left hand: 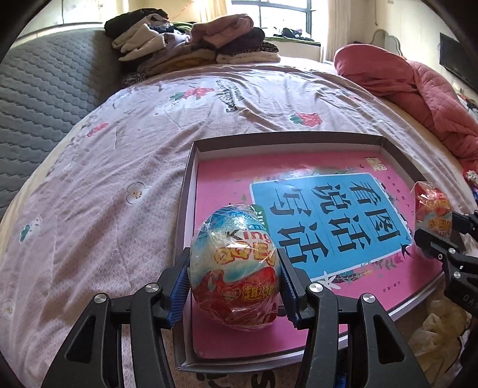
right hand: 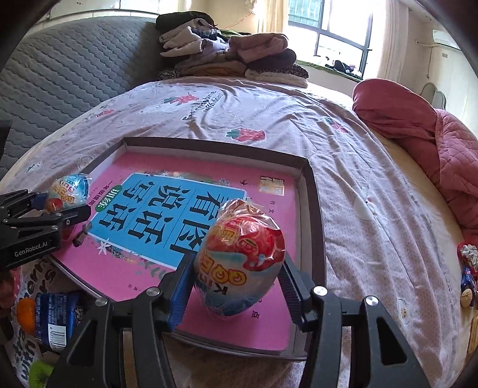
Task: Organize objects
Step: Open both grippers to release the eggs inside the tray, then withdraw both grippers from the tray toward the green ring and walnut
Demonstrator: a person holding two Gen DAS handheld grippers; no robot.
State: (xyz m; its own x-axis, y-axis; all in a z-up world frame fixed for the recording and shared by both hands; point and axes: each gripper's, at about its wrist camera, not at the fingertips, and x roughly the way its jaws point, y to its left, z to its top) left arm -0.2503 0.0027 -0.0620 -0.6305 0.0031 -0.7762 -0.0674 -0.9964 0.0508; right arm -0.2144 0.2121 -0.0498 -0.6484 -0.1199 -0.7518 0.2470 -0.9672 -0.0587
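My left gripper pinches a blue-topped wrapped toy egg between its blue pads, low over the near left corner of the shallow box, while my right gripper clamps a red-topped wrapped egg above the box's near right corner. A pink book with a blue title panel lies flat inside the box. The box sits on a strawberry-print bedsheet, with folded clothes stacked beyond it, a red quilt to the right, and a window behind.

My left gripper clamps a wrapped egg over the box's near-left corner; my right gripper holds another egg far right.
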